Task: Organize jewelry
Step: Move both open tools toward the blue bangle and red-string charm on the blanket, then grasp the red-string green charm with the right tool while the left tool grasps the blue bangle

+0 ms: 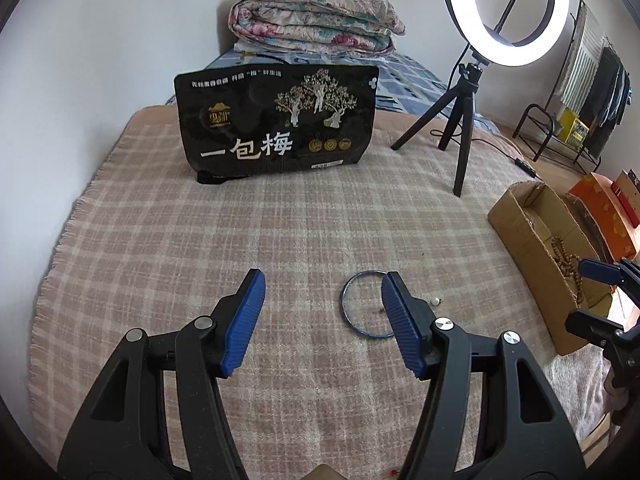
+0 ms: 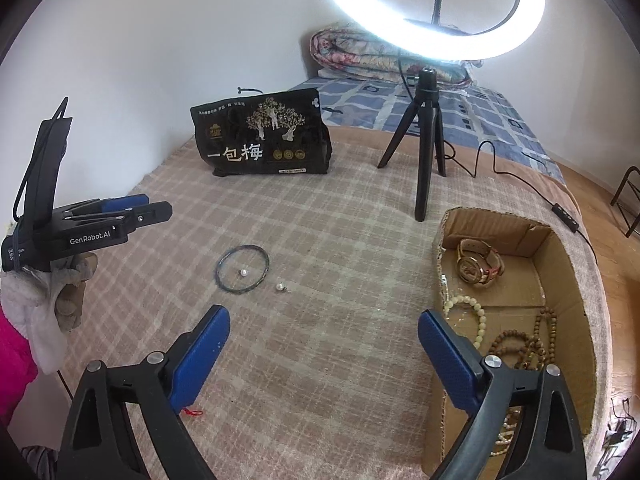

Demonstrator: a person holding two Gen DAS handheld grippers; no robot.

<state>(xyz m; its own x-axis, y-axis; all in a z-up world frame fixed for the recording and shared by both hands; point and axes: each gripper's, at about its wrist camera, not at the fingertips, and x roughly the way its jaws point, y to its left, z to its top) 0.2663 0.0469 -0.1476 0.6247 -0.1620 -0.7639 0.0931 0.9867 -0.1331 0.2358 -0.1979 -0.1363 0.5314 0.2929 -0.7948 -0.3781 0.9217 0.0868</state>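
Observation:
A thin dark bangle point(image 2: 242, 268) lies flat on the plaid blanket, with one pearl earring point(image 2: 242, 272) inside its ring and another pearl earring point(image 2: 280, 287) just right of it. In the left wrist view the bangle point(image 1: 348, 304) sits beside my right fingertip, partly hidden. My left gripper point(image 1: 322, 312) is open and empty, just above the blanket. My right gripper point(image 2: 324, 346) is open and empty, nearer than the bangle. A cardboard box point(image 2: 568, 280) at the right holds a watch point(image 2: 476, 266), a pale bead bracelet point(image 2: 474, 316) and brown wooden beads point(image 2: 524, 344).
A black snack bag point(image 2: 264, 138) stands at the back of the blanket. A ring light on a black tripod point(image 2: 426, 148) stands right of it, its cable trailing right. A folded quilt point(image 1: 316, 20) lies behind. A small red thread point(image 2: 192, 413) lies near my right gripper.

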